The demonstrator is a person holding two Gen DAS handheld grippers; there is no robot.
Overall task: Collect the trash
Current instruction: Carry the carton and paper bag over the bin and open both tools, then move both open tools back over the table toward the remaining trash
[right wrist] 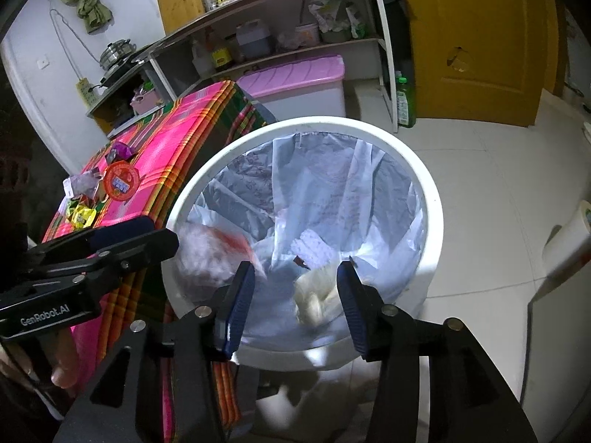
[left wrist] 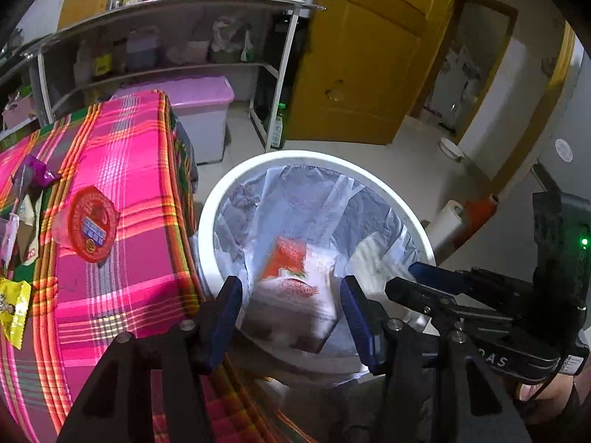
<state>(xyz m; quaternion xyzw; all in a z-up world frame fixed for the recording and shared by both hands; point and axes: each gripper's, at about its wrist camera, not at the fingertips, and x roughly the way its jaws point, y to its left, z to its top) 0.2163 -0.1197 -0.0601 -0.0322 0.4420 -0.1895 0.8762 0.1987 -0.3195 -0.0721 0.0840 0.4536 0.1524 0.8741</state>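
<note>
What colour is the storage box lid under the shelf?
Pale purple-pink lid, on a whitish box; right wrist view shows it best.

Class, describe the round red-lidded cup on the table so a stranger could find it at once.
Start at the table with the pink plaid cloth, beside the white bin. The red-lidded cup lies near the cloth's bin-side edge, tipped over. Its neighbours are crumpled wrappers, purple and yellow; it alone is round.

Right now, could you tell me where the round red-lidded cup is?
The red-lidded cup lies on the pink plaid tablecloth, left of the white bin, between the purple wrapper and the yellow packet.
</note>
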